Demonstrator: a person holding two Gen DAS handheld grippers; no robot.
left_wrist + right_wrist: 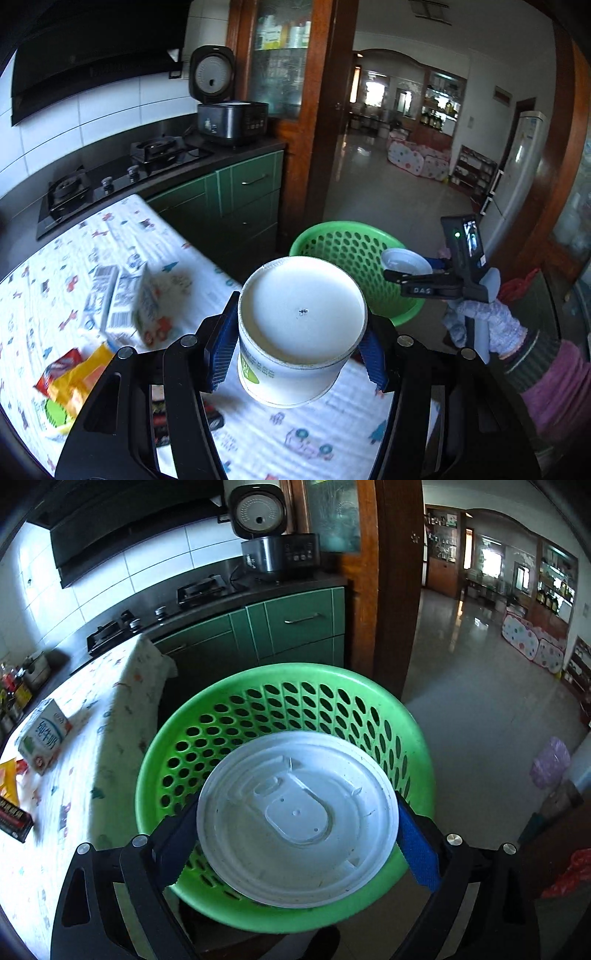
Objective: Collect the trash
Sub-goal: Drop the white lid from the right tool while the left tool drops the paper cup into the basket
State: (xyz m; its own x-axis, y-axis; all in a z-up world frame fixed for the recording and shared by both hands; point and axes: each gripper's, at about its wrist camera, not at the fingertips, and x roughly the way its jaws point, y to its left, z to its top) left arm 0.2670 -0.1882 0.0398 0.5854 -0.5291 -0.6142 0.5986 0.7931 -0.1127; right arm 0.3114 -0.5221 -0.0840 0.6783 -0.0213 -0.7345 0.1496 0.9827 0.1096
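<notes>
My left gripper (301, 343) is shut on a white paper cup (301, 321) with green print, held bottom toward the camera above the table's edge. My right gripper (295, 823) is shut on a white plastic lid (297, 818) and holds it over the green perforated basket (236, 723). In the left wrist view the basket (343, 251) stands beyond the cup, off the table's edge, with the right gripper (397, 275) and the lid (404, 262) above its right rim.
The table (258, 435) has a patterned cloth. On it lie a milk carton (114, 299), orange and red wrappers (74, 380) and a dark packet (13, 819). A stove (122, 173), green cabinets (295, 627) and a rice cooker (229, 110) stand behind.
</notes>
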